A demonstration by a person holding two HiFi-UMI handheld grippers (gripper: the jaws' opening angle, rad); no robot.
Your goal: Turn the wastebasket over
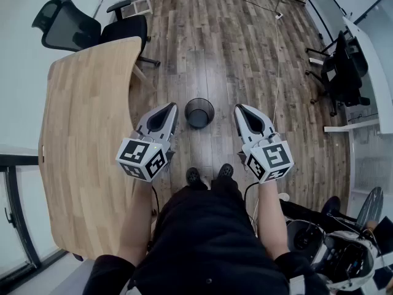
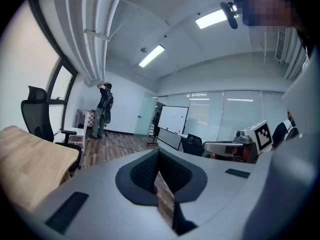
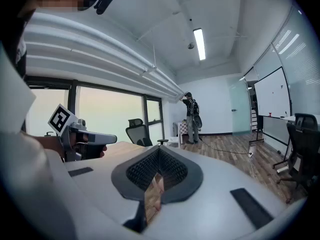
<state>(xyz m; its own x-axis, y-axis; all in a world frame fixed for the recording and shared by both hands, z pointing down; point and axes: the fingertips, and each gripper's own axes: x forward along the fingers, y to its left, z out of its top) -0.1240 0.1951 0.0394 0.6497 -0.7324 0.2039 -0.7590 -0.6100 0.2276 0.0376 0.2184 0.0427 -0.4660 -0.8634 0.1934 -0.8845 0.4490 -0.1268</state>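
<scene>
A small black mesh wastebasket (image 1: 199, 112) stands upright on the wooden floor, its open mouth facing up, straight ahead of the person's feet. My left gripper (image 1: 172, 107) hangs just left of it, jaws shut with nothing between them. My right gripper (image 1: 238, 109) is held level with it on the basket's right side, also shut and empty. Neither touches the basket. The left gripper (image 2: 158, 153) and the right gripper (image 3: 158, 151) show closed tips in their own views, which look out across the room; the basket is hidden below them.
A long wooden table (image 1: 86, 140) runs down the left, with a black office chair (image 1: 80, 28) at its far end. More black chairs (image 1: 344, 69) and a white desk (image 1: 371, 60) stand at the right. A cable (image 1: 276, 48) crosses the floor. A person (image 2: 104, 109) stands far off.
</scene>
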